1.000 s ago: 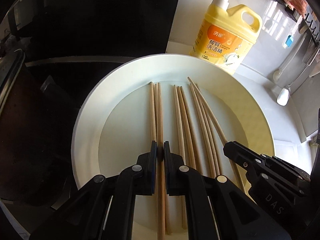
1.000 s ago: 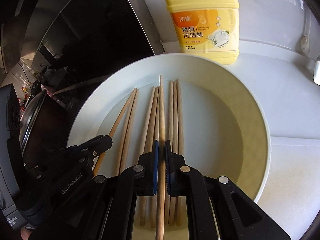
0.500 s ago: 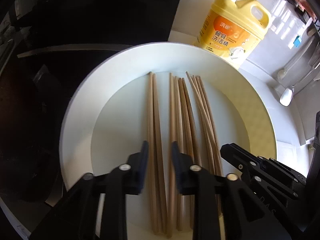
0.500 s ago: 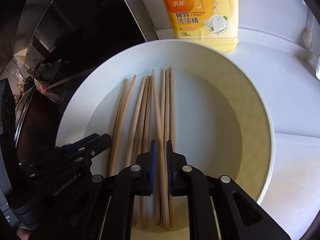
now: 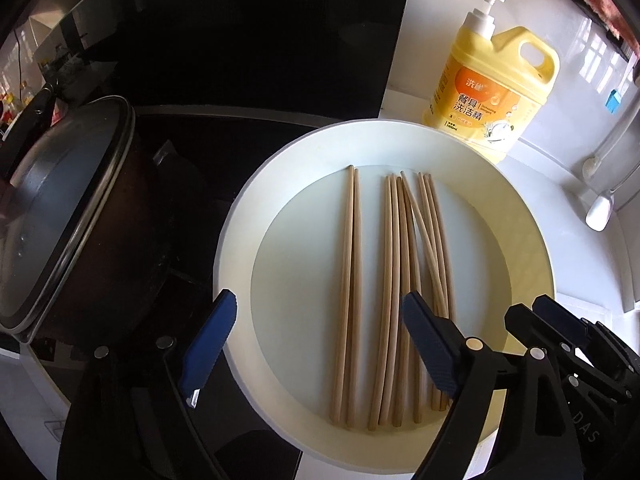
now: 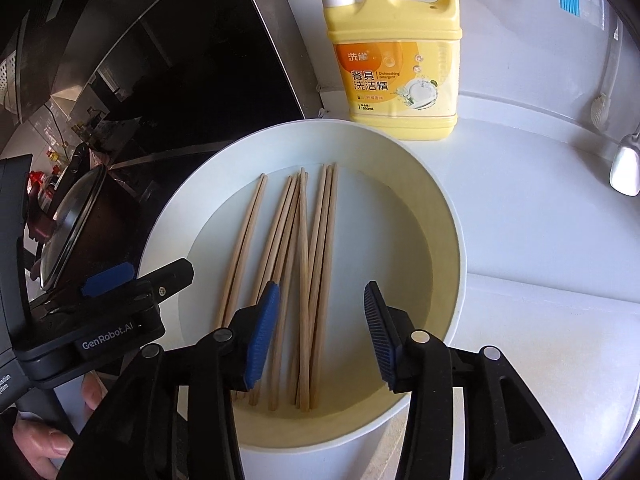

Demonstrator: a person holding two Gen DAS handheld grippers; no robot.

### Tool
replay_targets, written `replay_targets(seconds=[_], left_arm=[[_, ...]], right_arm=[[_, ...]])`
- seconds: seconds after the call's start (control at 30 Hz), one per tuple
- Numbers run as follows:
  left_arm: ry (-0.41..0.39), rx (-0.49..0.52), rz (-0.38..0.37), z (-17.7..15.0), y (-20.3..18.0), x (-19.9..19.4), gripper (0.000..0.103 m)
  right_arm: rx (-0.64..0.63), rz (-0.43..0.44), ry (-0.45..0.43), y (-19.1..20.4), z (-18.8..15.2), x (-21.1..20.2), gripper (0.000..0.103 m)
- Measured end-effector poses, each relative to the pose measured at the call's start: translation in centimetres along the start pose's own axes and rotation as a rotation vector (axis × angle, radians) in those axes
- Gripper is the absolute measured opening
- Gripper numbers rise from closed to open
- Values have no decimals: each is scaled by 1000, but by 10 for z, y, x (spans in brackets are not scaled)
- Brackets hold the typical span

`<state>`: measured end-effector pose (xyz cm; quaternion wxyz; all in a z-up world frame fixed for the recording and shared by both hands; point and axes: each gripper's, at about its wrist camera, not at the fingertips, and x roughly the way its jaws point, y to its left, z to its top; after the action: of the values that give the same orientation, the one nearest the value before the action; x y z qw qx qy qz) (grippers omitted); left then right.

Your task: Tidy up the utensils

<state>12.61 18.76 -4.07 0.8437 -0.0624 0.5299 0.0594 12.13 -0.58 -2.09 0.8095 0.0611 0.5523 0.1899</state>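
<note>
Several wooden chopsticks [image 5: 394, 288] lie side by side in a large white plate [image 5: 240, 240]; they also show in the right wrist view [image 6: 304, 280] in the same plate [image 6: 448, 240]. A pair [image 5: 348, 280] lies apart at the left. One chopstick crosses the middle group at a slant. My left gripper [image 5: 320, 316] is wide open and empty above the plate's near part. My right gripper [image 6: 320, 320] is wide open and empty above the near ends of the chopsticks. Each gripper shows in the other's view.
A yellow dish-soap bottle [image 5: 492, 96] with a pump stands behind the plate on the white counter. A dark pot with a glass lid [image 5: 60, 208] sits on the black stove at the left. Utensils [image 5: 600, 208] hang at the right wall.
Both grippers let go of the chopsticks they held, opened wide and pulled back and up from the plate. The released chopsticks now lie in the plate.
</note>
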Motion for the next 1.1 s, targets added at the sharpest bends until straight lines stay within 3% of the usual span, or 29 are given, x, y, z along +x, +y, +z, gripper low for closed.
replay_targets(seconds=[0.57,1.1], left_arm=[[-52,-10,45,-11,-14,-43,96],[-79,-32,69,-14,-11,-66,96]], right_arm=[[-37,-4,2,1,-4,-32,61],[-30,-27,5,-1,-4,-51,64]])
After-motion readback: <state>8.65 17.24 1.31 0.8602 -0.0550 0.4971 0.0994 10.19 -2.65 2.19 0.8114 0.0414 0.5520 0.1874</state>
